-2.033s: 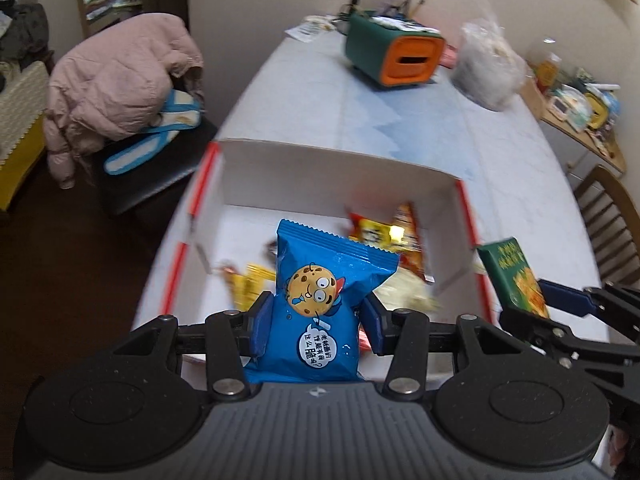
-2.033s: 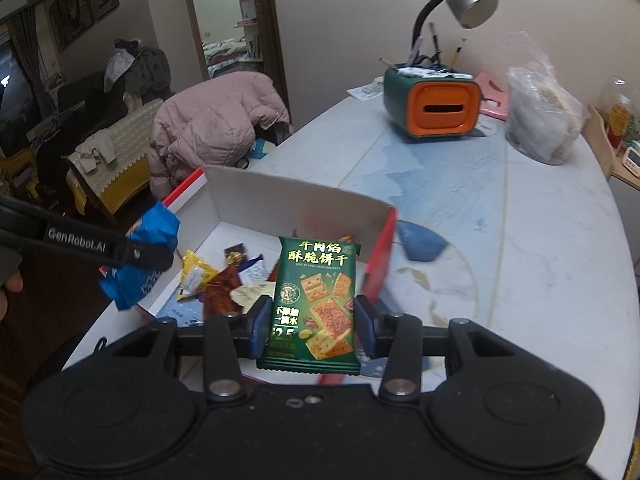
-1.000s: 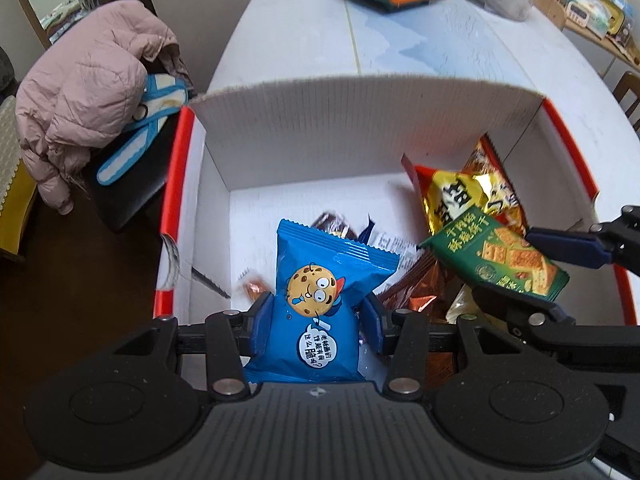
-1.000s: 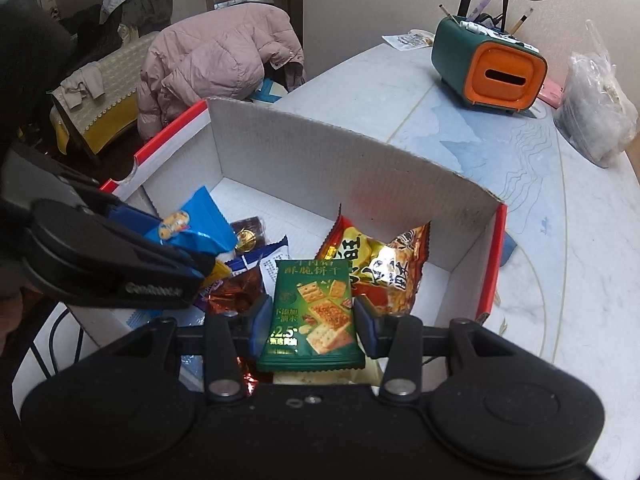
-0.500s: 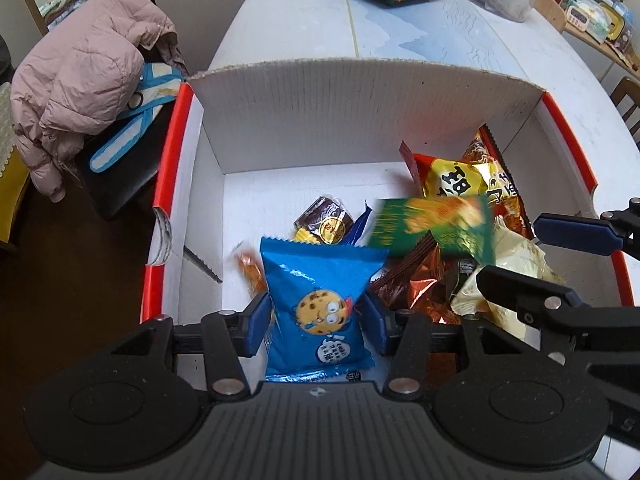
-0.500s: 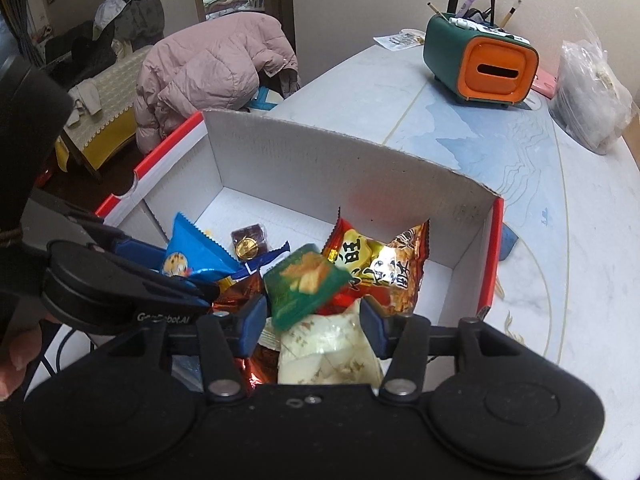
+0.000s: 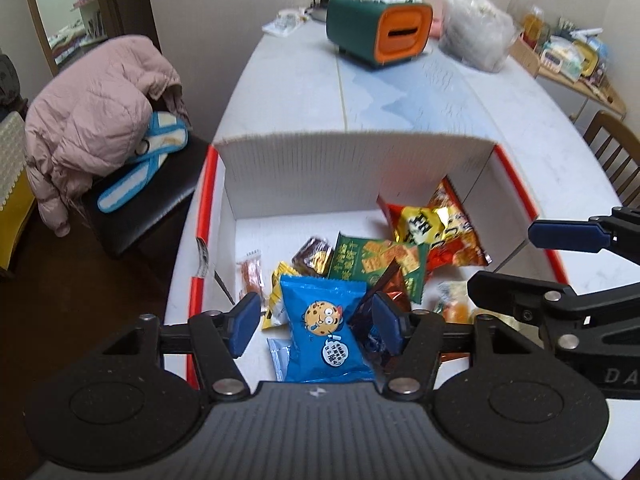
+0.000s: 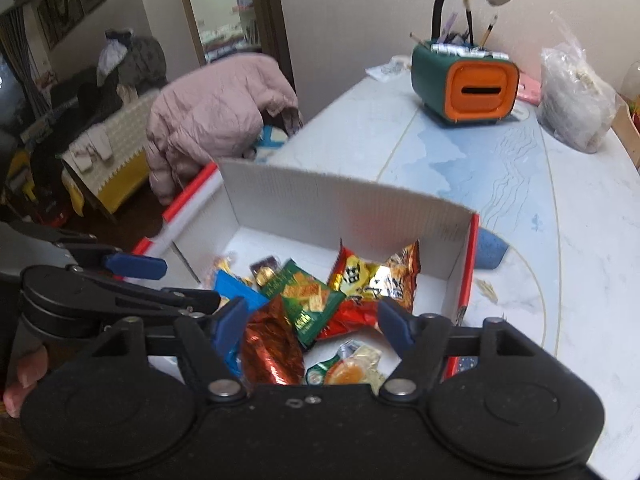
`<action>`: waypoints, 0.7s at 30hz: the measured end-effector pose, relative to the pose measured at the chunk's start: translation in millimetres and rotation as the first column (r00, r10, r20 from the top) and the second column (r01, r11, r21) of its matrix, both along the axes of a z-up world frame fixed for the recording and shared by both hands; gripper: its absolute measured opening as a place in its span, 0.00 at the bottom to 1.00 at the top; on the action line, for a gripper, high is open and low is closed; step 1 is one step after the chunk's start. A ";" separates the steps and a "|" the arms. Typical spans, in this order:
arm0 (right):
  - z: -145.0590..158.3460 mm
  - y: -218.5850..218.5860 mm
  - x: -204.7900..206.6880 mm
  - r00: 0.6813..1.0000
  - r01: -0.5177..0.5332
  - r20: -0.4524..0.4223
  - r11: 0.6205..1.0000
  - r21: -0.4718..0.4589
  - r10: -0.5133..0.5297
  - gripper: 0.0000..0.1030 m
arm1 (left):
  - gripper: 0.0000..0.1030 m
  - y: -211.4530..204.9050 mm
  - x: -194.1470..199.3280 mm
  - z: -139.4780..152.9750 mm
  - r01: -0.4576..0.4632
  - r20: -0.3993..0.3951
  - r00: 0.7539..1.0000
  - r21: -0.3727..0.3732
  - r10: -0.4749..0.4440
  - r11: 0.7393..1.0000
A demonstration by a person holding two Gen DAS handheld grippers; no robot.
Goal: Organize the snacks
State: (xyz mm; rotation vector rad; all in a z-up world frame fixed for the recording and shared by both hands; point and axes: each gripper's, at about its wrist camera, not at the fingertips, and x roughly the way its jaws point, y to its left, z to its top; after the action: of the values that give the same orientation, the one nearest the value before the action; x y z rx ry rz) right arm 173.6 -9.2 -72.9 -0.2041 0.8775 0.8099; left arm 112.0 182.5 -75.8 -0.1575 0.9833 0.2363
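Both snacks were down in the white cardboard box (image 7: 304,168), the one with the red trim sitting on the bench (image 7: 400,92).

The left gripper (image 7: 314,322) had its jaws opening, blue pads clear on both sides of the blue cookie packet (image 7: 324,336), which lay flat on the pile near the front of the box. The right gripper (image 8: 310,326) was opening too, with nothing pinched; the green cracker packet (image 8: 304,296) lay tilted across the other wrappers in the middle of the box, just ahead of its pads.

My take on doing this release well: let the jaws spread fully before pulling away, and go straight up so a pad doesn't snag a crimped edge and drag the packet back out. The two grippers sat close together over the box, so I'd back them out apart from each other instead of crossing.

Materials:
- blue cookie packet: smooth glossy film, pillow shape, zigzag crimped ends, a bit puffy
- green cracker packet: flat rectangle, printed film, probably slides easily
- red and gold bag (image 7: 436,228): shiny crinkled foil leaning on the far right corner of the box
- copper-red foil wrapper (image 8: 270,350): very reflective and creased
- box wall: ribbed corrugated board, stiff enough to stand upright

All that slick film means the pile would likely shift if nudged, so I'd keep the fingers off it.
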 end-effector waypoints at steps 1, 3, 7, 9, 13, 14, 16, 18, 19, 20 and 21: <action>3.8 -2.7 -2.4 1.000 -0.004 0.001 1.000 0.013 0.004 0.70 | 0.62 -1.1 -2.8 4.1 0.000 0.015 1.000 0.005 0.000 1.000; 11.9 -8.1 -5.5 1.000 -0.006 0.011 0.999 0.037 0.006 0.74 | 0.63 -3.8 -8.3 12.5 0.001 0.046 0.999 0.009 -0.001 1.000; 27.0 -20.8 -12.0 0.999 -0.008 0.037 0.996 0.094 0.005 0.78 | 0.68 -8.4 -18.5 28.6 0.009 0.101 0.995 0.006 -0.009 1.000; 34.6 -27.2 -15.2 0.999 -0.011 0.048 0.993 0.118 0.005 0.80 | 0.69 -11.6 -23.3 35.2 0.011 0.124 0.992 0.008 -0.012 1.000; 47.4 -38.1 -25.5 0.995 -0.025 0.101 0.988 0.152 0.009 0.93 | 0.70 -17.6 -33.8 47.4 0.016 0.169 0.985 0.013 -0.018 1.000; 50.2 -41.3 -28.8 0.993 -0.024 0.117 0.986 0.163 0.005 0.95 | 0.70 -19.3 -36.2 49.9 0.018 0.179 0.984 0.014 -0.020 1.000; 54.1 -45.9 -33.9 0.991 -0.029 0.133 0.984 0.178 0.005 0.95 | 0.72 -22.6 -41.4 54.7 0.026 0.200 0.980 0.006 -0.027 1.000; 57.8 -50.4 -36.7 0.990 -0.029 0.144 0.982 0.186 0.002 0.97 | 0.75 -26.2 -46.4 58.8 0.033 0.221 0.975 0.004 -0.033 0.999; 58.9 -52.7 -38.9 0.988 -0.026 0.154 0.982 0.187 -0.003 0.98 | 0.76 -28.3 -49.0 60.7 0.034 0.231 0.972 0.004 -0.034 0.999; 60.0 -55.0 -40.4 0.987 -0.023 0.163 0.982 0.188 -0.008 0.98 | 0.77 -30.4 -51.6 62.0 0.036 0.239 0.970 0.004 -0.036 0.999; 60.8 -57.2 -41.8 0.986 -0.020 0.168 0.982 0.189 -0.012 1.00 | 0.77 -32.2 -53.4 63.3 0.039 0.245 0.969 0.002 -0.038 0.999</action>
State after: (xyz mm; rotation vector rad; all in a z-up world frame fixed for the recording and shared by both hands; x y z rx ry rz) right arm 131.7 -66.4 -12.1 -0.1040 0.6361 0.8623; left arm 58.5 150.3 -12.5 -0.1657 0.7404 0.1748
